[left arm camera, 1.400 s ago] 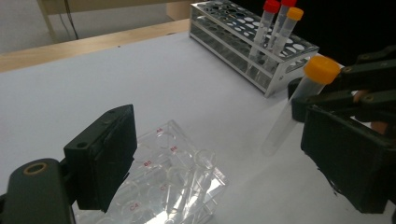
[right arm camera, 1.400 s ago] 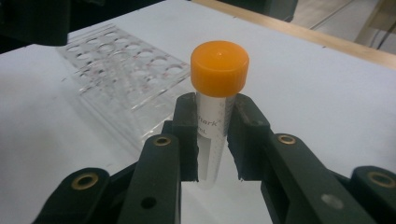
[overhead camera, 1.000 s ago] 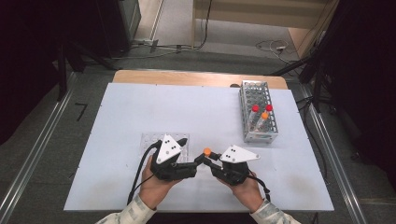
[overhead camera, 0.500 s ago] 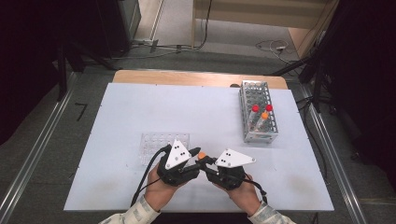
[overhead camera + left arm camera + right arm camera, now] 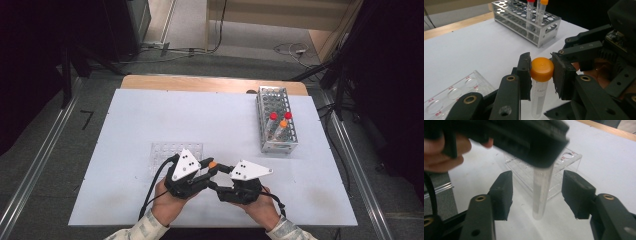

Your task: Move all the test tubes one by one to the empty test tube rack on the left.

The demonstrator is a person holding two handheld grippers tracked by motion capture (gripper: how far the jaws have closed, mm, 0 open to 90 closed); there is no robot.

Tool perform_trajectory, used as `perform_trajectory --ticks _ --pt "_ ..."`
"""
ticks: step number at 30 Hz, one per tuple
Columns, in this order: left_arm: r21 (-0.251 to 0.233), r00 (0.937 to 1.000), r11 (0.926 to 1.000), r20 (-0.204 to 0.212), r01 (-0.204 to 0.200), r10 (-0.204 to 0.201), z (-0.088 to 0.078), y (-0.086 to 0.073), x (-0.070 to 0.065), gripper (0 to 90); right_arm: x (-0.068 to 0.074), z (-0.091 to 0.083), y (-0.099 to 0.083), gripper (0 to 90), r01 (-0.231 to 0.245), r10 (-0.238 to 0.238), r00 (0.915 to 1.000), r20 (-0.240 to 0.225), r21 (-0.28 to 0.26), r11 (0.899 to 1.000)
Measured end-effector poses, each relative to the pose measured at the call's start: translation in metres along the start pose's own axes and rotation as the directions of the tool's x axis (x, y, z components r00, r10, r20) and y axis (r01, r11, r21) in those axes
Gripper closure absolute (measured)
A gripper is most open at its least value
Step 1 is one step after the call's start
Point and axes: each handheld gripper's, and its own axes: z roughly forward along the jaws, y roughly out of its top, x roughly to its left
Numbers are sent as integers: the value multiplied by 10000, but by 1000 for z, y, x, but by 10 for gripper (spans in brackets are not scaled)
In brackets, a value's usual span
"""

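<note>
A clear tube with an orange cap (image 5: 542,69) stands upright just above the white table (image 5: 150,115). My left gripper (image 5: 541,75) has just been closing and is shut on the cap, one pad on each side of it. In the high view the cap (image 5: 212,164) shows between both hands near the table's front edge. My right gripper (image 5: 537,195) has just been opening; it stands open around the tube's body (image 5: 541,192), with a gap on each side. The left gripper's body (image 5: 524,140) hides the top of the tube in the right gripper view.
A metal tube rack (image 5: 276,120) at the right holds two red-capped tubes and an orange-capped one (image 5: 283,123). A clear well plate (image 5: 172,149) lies just behind the left hand. The table's front edge is close under both hands.
The left gripper moved right toward the right gripper and closed on the orange cap. The right gripper's jaws opened off the tube. Both hands stayed near the front edge.
</note>
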Motion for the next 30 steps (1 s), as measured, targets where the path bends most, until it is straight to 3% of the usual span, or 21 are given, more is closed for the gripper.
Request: perform_trajectory --ticks 7,17,30 --pt "-211 9991 9994 -314 263 -270 -20 10 12 696 -2 -4 -1 341 -8 8 10000 -66 -27 10000" --pt "-373 9969 9988 -711 323 -349 -39 19 25 697 -5 -5 -2 340 -90 90 9999 130 -27 10000" --pt "-472 9870 9983 -1556 329 -398 -56 23 41 696 -7 -6 -3 344 -112 113 9997 203 -42 9999"
